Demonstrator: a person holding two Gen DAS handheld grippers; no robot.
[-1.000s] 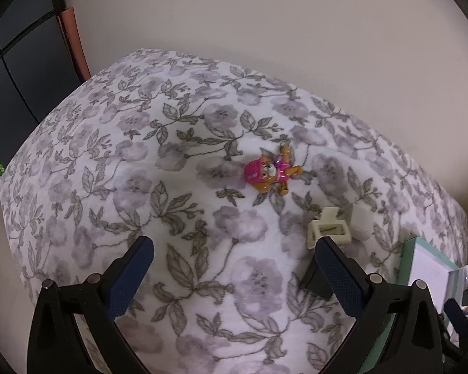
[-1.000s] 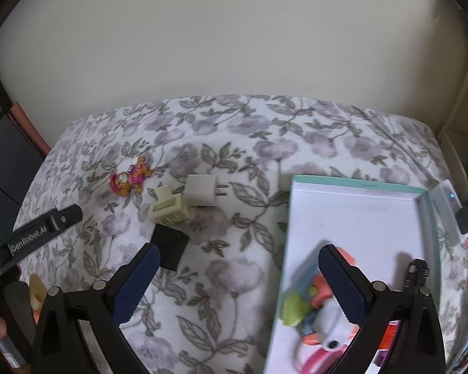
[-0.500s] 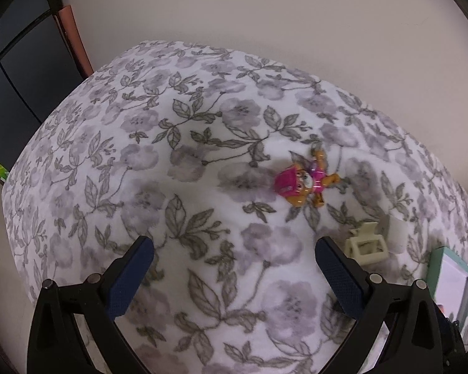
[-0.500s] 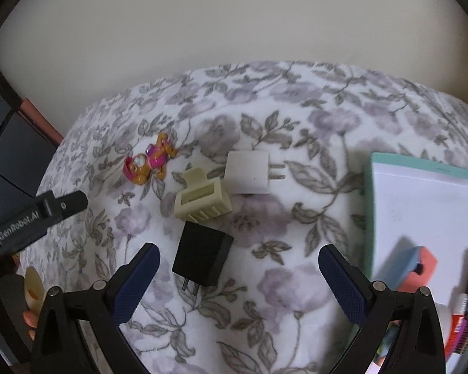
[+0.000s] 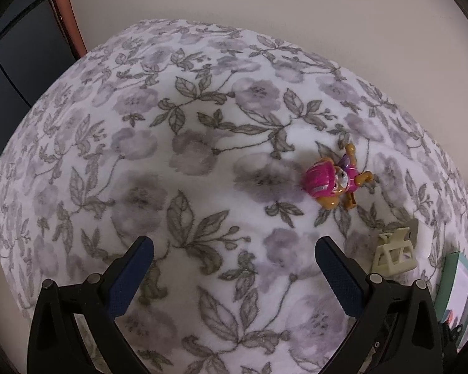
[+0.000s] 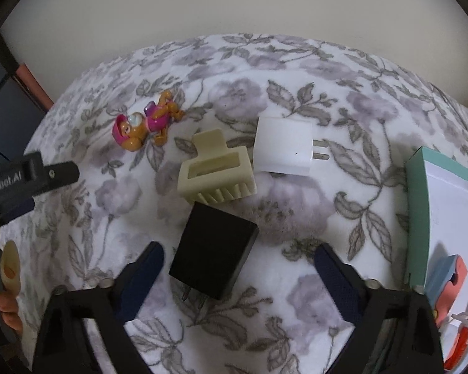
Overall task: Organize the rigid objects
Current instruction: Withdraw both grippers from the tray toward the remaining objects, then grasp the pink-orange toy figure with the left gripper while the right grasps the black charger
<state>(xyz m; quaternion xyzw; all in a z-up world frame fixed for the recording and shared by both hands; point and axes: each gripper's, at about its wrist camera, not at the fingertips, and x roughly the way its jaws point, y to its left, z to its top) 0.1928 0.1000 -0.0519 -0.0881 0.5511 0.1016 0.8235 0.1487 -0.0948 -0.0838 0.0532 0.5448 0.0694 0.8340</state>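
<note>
Four loose items lie on the floral cloth (image 6: pixel 296 296): a pink and orange toy figure (image 6: pixel 143 124), a cream claw clip (image 6: pixel 216 171), a white plug adapter (image 6: pixel 282 149) and a black plug adapter (image 6: pixel 213 251). My right gripper (image 6: pixel 238 252) hangs low over the black adapter, which lies between its fingers, close to the left one. The jaws are closing and the pads do not touch it. My left gripper (image 5: pixel 232 249) is open over bare cloth, with the toy figure (image 5: pixel 332 182) ahead to the right and the clip (image 5: pixel 394 254) beside its right finger.
A teal-walled box (image 6: pixel 418 215) stands at the right with an orange and blue item (image 6: pixel 449 277) and other small things inside. The left gripper's body (image 6: pixel 31 174) and a hand (image 6: pixel 6 305) sit at the left edge. A beige wall backs the cloth.
The right gripper has swung left from over the box and sunk toward the black adapter, its fingers a little closer together. The left gripper has shifted left and lower; the black adapter left its view.
</note>
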